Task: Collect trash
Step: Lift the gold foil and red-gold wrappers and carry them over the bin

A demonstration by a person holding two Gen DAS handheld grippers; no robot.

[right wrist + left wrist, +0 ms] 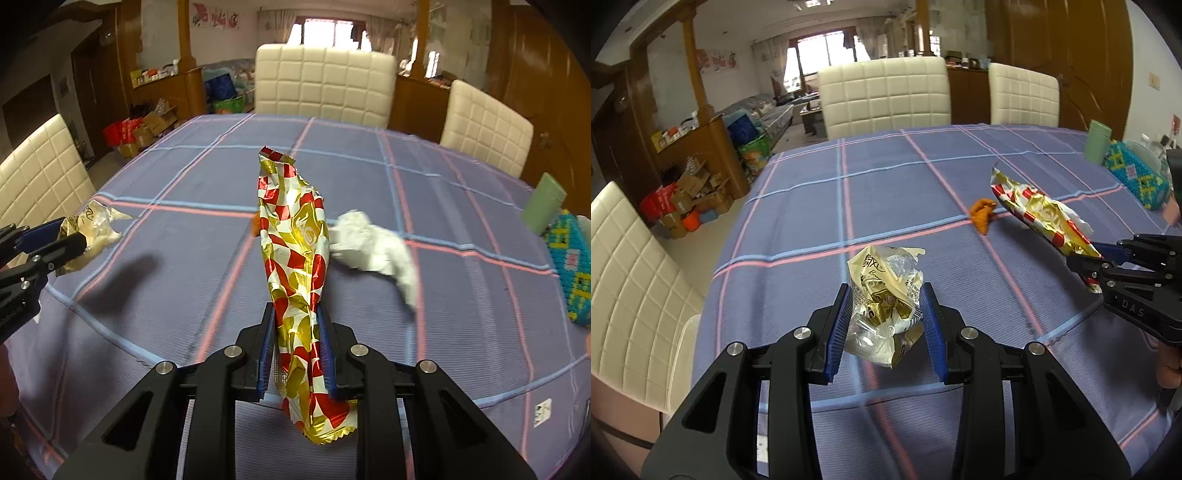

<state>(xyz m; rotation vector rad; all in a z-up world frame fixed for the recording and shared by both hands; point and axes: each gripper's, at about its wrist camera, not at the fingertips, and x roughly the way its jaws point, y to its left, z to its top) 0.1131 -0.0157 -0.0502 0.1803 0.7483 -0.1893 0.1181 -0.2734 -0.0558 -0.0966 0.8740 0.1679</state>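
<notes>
My left gripper (885, 295) is shut on a crumpled cream and clear plastic wrapper (884, 291), held above the blue checked tablecloth (812, 206). My right gripper (295, 314) is shut on a long red, gold and white foil snack bag (295, 258), held up off the table. That bag (1041, 214) and the right gripper (1097, 273) show at the right of the left wrist view. The left gripper (70, 242) with its wrapper (92, 232) shows at the left of the right wrist view. An orange scrap (983, 214) and a crumpled white tissue (373, 247) lie on the cloth.
Cream padded chairs (886, 96) stand around the table. A green cylinder cup (545, 208) and a teal beaded box (570, 266) sit at the table's right edge. Cardboard boxes and bags (687, 199) lie on the floor at left.
</notes>
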